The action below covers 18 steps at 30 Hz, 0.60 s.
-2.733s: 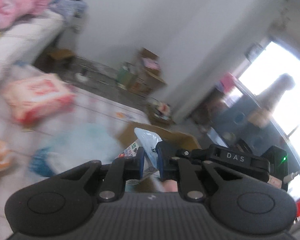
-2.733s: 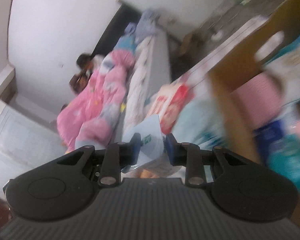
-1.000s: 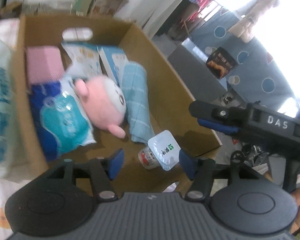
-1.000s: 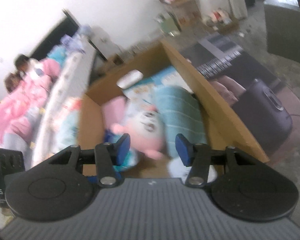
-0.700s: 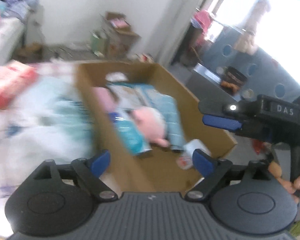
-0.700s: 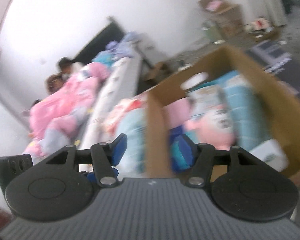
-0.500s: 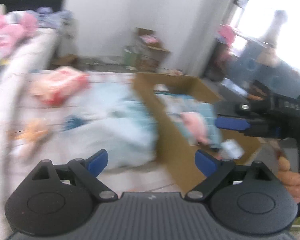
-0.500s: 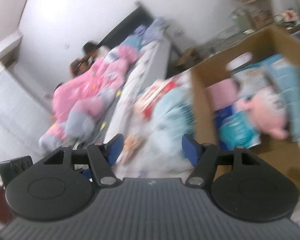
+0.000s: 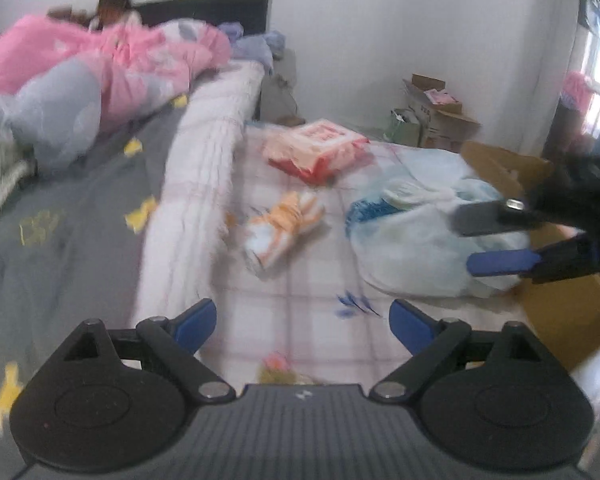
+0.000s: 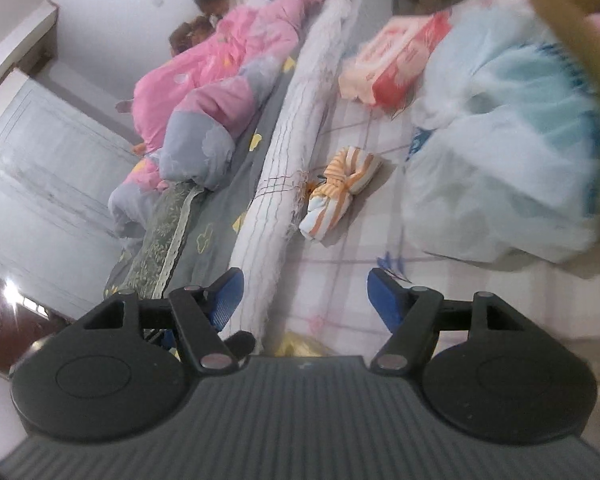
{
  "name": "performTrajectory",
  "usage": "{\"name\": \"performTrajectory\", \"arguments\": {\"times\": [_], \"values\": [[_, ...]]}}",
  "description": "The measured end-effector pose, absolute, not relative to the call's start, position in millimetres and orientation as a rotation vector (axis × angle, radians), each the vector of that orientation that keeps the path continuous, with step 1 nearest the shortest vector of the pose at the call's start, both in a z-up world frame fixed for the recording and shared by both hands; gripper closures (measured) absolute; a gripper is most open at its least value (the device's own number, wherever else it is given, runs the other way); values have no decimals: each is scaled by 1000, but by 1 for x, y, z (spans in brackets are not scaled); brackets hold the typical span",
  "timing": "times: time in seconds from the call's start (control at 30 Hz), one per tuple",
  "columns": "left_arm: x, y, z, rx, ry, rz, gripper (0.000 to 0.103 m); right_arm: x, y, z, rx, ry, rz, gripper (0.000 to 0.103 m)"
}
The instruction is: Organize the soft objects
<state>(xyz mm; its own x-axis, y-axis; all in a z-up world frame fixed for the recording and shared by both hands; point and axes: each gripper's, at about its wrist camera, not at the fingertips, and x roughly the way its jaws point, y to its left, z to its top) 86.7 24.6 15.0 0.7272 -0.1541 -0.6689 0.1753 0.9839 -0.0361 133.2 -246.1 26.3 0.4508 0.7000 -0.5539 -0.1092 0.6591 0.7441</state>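
Your left gripper (image 9: 302, 322) is spread wide and empty; the orange-and-white striped cloth bundle (image 9: 282, 230) lies at twelve o'clock. Your right gripper (image 10: 306, 298) is opening, empty.

Orange-and-white striped bundle (image 10: 342, 192), red-and-white pack (image 9: 316, 148), pale blue bag (image 10: 504, 160)

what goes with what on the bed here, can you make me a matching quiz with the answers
Things:
1. red and white packet
2. striped orange bundle
3. big pale blue bag
4. pink quilt

Places:
a. against the cardboard box
b. on the grey sheet
c. farthest along the checked cover
d. beside the rolled white blanket

Pairs: 1-c, 2-d, 3-a, 4-b
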Motion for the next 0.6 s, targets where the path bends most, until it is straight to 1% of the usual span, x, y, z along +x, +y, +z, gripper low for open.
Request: {"name": "performTrajectory", "arguments": {"times": [0.07, 0.2, 0.3, 0.4, 0.47, 0.6], "values": [[103, 21, 14, 91, 706, -204, 9, 153, -230, 18, 728, 996, 541, 28], [147, 13, 6, 171, 684, -251, 9, 206, -201, -3, 802, 1037, 527, 27], [183, 7, -8, 198, 712, -269, 10, 240, -180, -24, 815, 1083, 489, 27], [210, 2, -25, 231, 753, -260, 18, 269, -164, -41, 795, 1115, 460, 27], [226, -2, -35, 227, 799, -241, 28, 285, -153, -48, 755, 1133, 452, 27], [246, 0, -49, 201, 860, -215, 34, 305, -143, -64, 740, 1170, 430, 27]]}}
